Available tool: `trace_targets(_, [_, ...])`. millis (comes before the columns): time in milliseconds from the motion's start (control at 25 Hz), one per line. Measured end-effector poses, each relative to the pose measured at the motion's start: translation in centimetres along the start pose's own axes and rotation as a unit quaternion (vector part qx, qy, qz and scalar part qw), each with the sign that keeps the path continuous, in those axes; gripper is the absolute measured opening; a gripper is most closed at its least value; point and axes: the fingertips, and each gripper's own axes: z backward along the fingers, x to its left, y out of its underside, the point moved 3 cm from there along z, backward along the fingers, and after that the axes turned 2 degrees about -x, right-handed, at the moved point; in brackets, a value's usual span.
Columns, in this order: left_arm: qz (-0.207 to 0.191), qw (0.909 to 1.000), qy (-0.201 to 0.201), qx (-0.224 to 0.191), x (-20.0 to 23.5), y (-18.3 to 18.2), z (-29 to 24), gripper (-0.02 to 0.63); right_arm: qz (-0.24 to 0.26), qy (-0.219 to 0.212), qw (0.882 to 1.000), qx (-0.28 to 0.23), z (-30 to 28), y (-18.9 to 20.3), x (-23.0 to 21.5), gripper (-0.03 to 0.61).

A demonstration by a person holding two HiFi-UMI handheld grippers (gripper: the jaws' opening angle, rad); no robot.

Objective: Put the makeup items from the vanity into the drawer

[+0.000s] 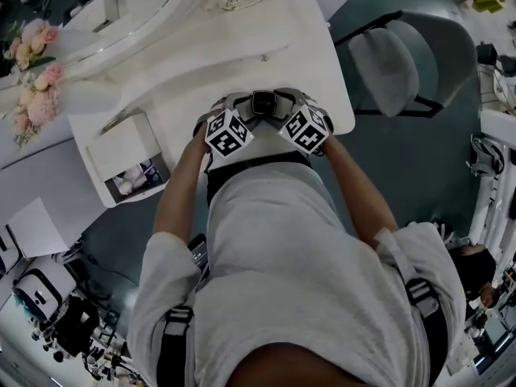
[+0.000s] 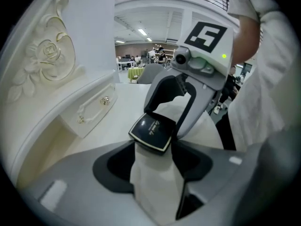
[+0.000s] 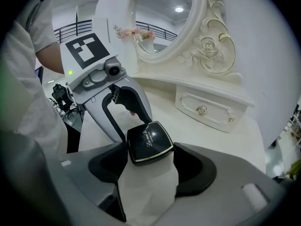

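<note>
"Holding something, are they?"
"Yes. The left gripper [image 2: 151, 147] and the right gripper [image 3: 150, 152] both squeeze one black compact [image 1: 264, 103], each from its own side."
"Where is the compact?"
"Over the front of the white vanity top [image 1: 314, 47], close to the person."
"And the drawer [image 1: 121, 147]?"
"It is open, at the left end of the vanity, well apart from the compact. Some small things lie in it."

Pale grey T-shirt [image 1: 290, 248]; short sleeves [image 1: 165, 268]; black harness straps [image 1: 173, 345] (grey buckles [image 1: 177, 319]).
</note>
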Motion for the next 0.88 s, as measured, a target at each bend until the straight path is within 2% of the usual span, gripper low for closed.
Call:
trace_targets(160, [0.006, 0.9998, -0.017, -0.003, 0.4, 0.9, 1.7, 0.239, 0.005, -0.004, 1.0, -0.011, -0.5, -1.7, 0.9, 0.311])
trace_targets(440, [0.051, 0.9964, -0.068, -0.008, 1.3, 3.4, 5.5, 0.225, 0.043, -0.041, 0.998, -0.026, -2.4, -5.4, 2.7, 0.311])
trace_targets(880, [0.113, 0.9812, -0.155, -0.014, 1.9, 8.3, 12.6, 0.225, 0.137, -0.095, 0.984, -0.056, -5.2, -12.1, 7.8, 0.311])
